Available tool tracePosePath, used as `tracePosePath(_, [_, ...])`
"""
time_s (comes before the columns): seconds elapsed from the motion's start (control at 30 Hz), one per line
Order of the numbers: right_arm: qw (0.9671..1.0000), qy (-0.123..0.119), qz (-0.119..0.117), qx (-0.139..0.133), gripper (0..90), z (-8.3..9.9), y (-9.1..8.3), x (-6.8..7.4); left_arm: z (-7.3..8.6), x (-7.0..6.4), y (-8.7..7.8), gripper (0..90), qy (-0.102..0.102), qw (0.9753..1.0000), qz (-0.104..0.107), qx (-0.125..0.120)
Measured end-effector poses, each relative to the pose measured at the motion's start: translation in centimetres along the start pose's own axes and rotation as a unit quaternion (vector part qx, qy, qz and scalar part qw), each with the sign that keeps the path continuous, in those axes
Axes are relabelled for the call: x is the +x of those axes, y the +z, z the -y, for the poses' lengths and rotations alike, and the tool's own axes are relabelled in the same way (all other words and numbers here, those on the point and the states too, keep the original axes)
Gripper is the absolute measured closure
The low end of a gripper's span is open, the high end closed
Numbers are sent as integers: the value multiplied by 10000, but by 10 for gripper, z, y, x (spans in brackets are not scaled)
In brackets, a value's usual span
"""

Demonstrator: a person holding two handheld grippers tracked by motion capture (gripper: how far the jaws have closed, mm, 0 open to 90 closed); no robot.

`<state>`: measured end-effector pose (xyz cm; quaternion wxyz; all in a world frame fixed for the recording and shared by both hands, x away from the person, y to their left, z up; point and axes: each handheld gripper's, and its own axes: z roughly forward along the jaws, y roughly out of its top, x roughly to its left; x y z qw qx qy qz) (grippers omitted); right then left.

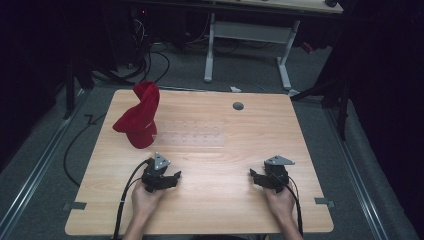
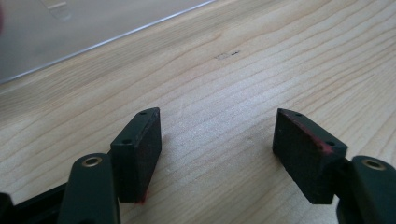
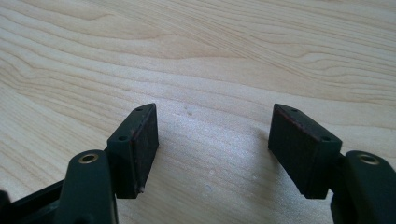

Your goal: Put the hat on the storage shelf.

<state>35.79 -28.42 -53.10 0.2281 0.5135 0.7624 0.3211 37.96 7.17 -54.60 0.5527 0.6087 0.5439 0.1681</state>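
Spanning most of the high view, the pale wooden worktop carries everything, with grey floor around it and a second desk frame standing beyond its far edge. Next in size comes a clear plastic sheet lying flat near the middle of the worktop, faint and dotted with small marks; its edge also crosses the upper left of the left gripper view. At the sheet's left end sits a red cap, bunched up so that part of it rises in a twisted peak, and it overlaps or touches the sheet's left edge. Nearer the person, the left claw rests low over bare wood on the left side, near the cap but apart from it; its jaws stand wide apart with nothing between them, as the left gripper view shows. Well apart from it on the right side, the right claw is held the same way, jaws spread and empty over plain wood grain. Each is held in a hand entering from the bottom edge. Smallest, a round grey cable hole sits near the worktop's far edge.
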Motion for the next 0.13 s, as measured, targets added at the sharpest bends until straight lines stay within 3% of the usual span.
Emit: tracePosePath(0.13, [10000,0,0,-1,334,0,0,0,0,0,0,329,4,10000,-2,-5])
